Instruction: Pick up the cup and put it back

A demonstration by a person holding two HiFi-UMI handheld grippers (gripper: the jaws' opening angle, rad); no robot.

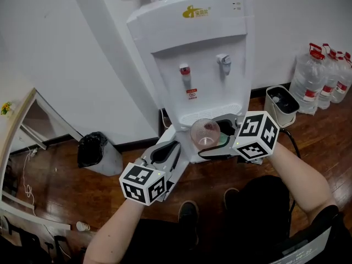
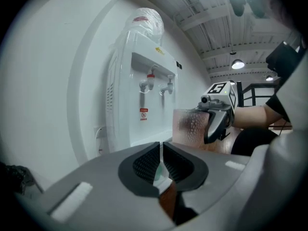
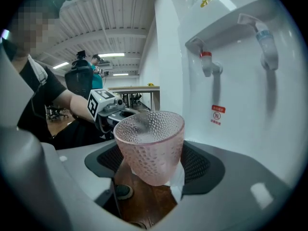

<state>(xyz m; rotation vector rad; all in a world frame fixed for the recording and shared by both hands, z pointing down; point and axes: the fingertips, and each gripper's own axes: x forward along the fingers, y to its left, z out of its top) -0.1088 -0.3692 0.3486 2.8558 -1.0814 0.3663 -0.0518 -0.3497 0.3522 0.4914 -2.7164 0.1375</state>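
Pink dimpled glass cup [image 1: 204, 132] upright in mid-air, pinched between pads of right gripper [image 1: 213, 139], just in front of white water dispenser [image 1: 198, 54]. Left gripper [image 1: 168, 150] just beside, jaws closing, slim gap showing, nothing between. Brown wooden floor [image 1: 55, 180] below.

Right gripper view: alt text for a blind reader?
Pink dimpled cup held mouth up between the jaws of the right gripper, before a white water dispenser with a red tap and a blue tap. A person's arm shows at left.
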